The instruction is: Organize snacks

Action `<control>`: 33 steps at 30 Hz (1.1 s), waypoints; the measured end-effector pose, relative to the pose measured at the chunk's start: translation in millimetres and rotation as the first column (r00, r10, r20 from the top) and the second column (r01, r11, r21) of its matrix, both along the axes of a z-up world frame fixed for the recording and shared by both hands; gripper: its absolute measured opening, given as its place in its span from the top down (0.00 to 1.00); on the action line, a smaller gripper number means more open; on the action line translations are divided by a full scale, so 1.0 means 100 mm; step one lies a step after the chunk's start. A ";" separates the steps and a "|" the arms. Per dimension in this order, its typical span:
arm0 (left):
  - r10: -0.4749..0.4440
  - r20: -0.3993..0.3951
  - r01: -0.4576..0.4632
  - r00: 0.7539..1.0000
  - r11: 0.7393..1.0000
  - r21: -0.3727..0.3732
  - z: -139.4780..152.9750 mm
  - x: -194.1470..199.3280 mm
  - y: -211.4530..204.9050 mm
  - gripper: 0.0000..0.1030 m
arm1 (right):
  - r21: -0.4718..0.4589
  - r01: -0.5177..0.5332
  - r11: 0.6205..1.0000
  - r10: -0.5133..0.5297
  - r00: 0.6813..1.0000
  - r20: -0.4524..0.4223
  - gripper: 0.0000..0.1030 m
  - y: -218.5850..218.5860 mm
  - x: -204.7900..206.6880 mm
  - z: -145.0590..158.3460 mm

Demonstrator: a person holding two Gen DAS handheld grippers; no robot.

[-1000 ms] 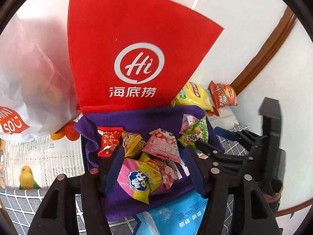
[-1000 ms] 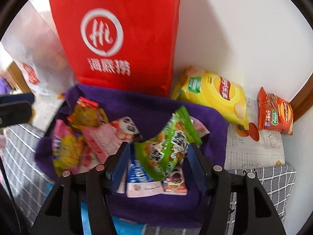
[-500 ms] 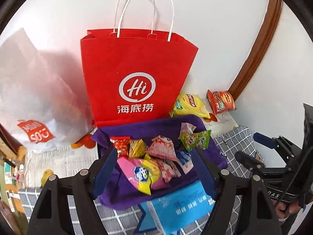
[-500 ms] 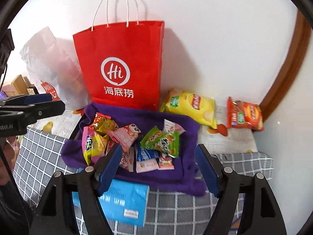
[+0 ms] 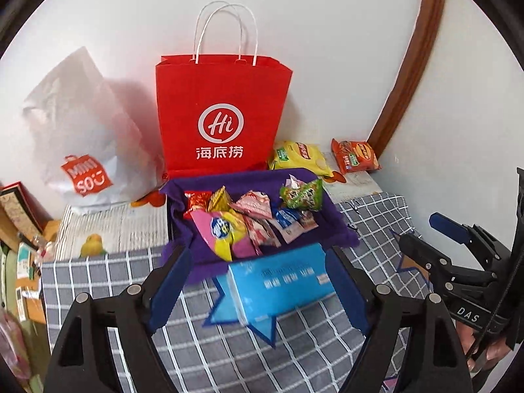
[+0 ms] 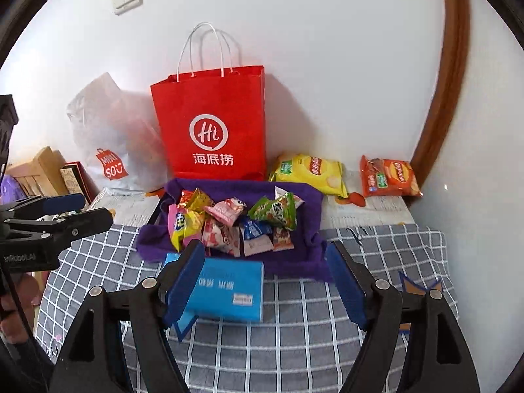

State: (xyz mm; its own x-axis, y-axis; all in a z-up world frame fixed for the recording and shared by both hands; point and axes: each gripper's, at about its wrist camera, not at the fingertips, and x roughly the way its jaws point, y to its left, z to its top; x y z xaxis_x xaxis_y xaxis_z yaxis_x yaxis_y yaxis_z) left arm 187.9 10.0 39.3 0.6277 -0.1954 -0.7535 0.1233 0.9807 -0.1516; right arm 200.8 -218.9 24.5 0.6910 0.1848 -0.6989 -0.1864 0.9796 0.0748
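Several small snack packets lie heaped on a purple cloth (image 5: 327,216), among them a pink-and-yellow packet (image 5: 219,229) and a green packet (image 5: 303,195). A yellow chips bag (image 5: 299,157) and an orange chips bag (image 5: 355,155) lie behind the cloth by the wall. My left gripper (image 5: 258,262) hangs above and in front of the cloth, its jaws opening with nothing between them. My right gripper (image 6: 263,252) is also back from the cloth (image 6: 308,252), open and empty. Each gripper shows at the edge of the other's view.
A red paper bag (image 5: 222,114) with white handles stands against the wall behind the cloth. A white plastic bag (image 5: 85,137) leans to its left. A blue tissue pack (image 5: 281,285) lies on the checked tablecloth (image 5: 327,344) in front. Boxes clutter the far left.
Both grippers have pulled back and up from the snack heap, and their jaws have widened. The snacks stay on the cloth, and the whole red bag now shows.
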 end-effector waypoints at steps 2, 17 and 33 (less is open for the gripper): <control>0.005 0.013 -0.005 1.000 1.000 0.010 0.01 -0.13 -0.05 0.19 | 0.009 -0.002 1.000 0.002 1.000 0.009 0.20 -0.03 -0.14 0.01; 0.060 0.093 -0.062 0.994 0.998 0.021 -0.01 -1.10 -0.35 0.13 | 0.007 0.065 0.998 -0.065 0.996 0.063 0.08 -0.36 -1.02 -0.06; 0.075 0.129 -0.081 0.989 0.996 0.041 -0.03 -1.60 -0.46 0.12 | 0.011 0.063 0.998 -0.064 0.992 0.107 0.08 -0.51 -1.61 -0.05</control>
State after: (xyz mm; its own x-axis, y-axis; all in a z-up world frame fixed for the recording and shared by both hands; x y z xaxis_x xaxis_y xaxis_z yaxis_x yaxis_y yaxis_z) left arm 28.3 -35.7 36.3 0.7311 -0.1086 -0.6736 0.0611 0.9937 -0.0939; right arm 39.8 -269.9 19.5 0.7721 0.1431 -0.6192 -0.1308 0.9892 0.0654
